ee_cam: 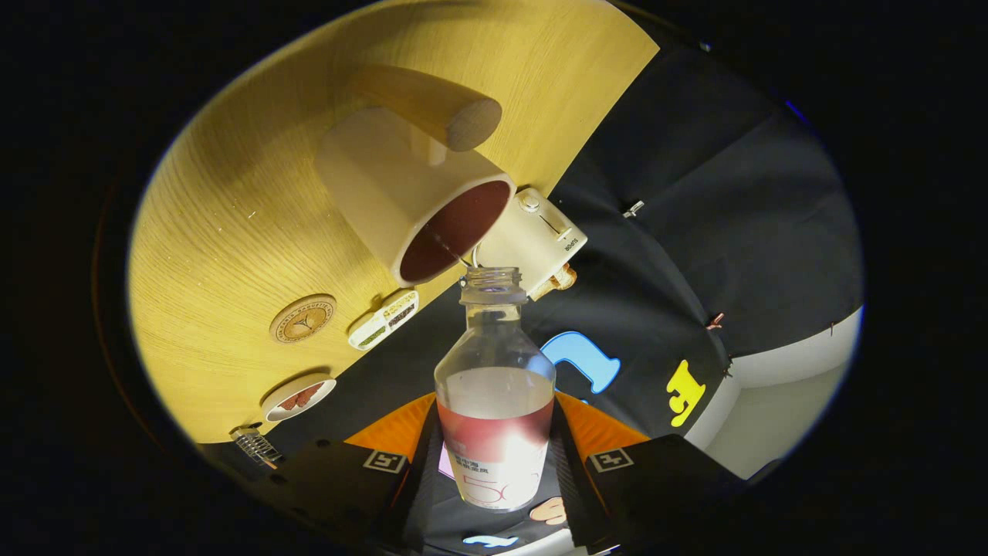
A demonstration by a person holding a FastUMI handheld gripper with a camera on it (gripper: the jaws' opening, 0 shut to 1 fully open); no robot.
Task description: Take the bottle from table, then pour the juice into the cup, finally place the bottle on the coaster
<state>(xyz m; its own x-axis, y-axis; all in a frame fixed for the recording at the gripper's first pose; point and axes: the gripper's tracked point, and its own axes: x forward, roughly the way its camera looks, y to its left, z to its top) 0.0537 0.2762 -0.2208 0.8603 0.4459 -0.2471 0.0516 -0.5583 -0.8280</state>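
Table: light wood top [231,232], black cloth wall past its far edge.
Gripper [494,463]: both fingers clamped on the bottle's lower body.
Bottle [495,401]: clear, cap off, tipped so its mouth sits right at the cup's rim — a thin stream runs in.
Cup [409,193]: cream, wooden handle, dark red juice inside, near the far edge.
Coaster [302,318]: round, wooden — bare, beside a small white case [383,319] by the far edge.
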